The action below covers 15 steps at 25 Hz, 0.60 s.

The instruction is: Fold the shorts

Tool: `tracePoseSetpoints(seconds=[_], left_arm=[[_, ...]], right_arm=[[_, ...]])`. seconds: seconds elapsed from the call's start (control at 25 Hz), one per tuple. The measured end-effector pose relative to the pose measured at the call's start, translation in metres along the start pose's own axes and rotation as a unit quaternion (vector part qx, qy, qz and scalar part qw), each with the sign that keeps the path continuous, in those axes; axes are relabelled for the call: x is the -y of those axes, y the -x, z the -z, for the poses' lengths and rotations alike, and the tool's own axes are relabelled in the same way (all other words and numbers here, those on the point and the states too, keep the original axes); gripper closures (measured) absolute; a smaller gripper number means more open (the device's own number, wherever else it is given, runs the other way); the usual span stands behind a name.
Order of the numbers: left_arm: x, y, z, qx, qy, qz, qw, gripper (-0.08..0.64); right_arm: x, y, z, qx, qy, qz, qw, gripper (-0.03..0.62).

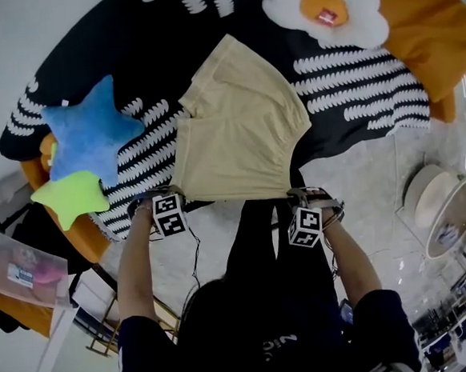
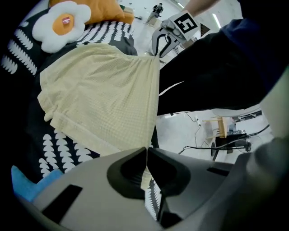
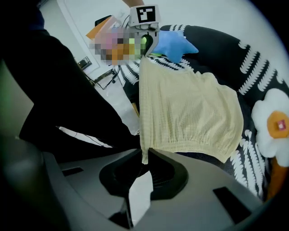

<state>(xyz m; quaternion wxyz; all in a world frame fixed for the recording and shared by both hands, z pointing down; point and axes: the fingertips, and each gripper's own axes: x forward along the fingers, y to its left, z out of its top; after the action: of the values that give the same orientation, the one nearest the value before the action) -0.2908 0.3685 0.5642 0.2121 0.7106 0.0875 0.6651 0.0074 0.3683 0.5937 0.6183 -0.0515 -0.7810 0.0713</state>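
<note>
— While the left gripper [image 1: 172,197] and the right gripper [image 1: 299,193] stand at the near edge, where are the shorts [image 1: 236,129]?
— They lie spread on the black cover [image 1: 165,34] with white leaf marks, between the blue star cushion [image 1: 92,132] and the egg cushion [image 1: 364,10].
— And the fingers?
— Left fingers [image 2: 124,171] are clenched on the near left corner. Right fingers [image 3: 167,173] pinch the near right corner. The edge is stretched straight between them.

Person: dark short-sleeved top [image 1: 229,334], pale lettering at lower centre of head view; dark trousers [image 1: 257,235]. Left gripper [image 2: 146,153] and right gripper [image 3: 145,155]: grey shells, black jaw pads, white cubes [image 1: 169,214] bearing black square markers.
</note>
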Motion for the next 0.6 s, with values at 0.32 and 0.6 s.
tracePoseSetpoints(seconds=[0.32, 0.6], left_arm=[[-0.034, 0.038, -0.007, -0.009, 0.036, -0.041, 0.9985, 0.549], [-0.083, 0.086, -0.041, 0.000, 0.057, -0.100, 0.9934, 0.549]], right_arm=[[0.031, 0.018, -0.012, 0.059, -0.136, -0.017, 0.989, 0.538], [0.073, 0.053, 0.003, 0.138, -0.272, -0.055, 0.951, 0.538]])
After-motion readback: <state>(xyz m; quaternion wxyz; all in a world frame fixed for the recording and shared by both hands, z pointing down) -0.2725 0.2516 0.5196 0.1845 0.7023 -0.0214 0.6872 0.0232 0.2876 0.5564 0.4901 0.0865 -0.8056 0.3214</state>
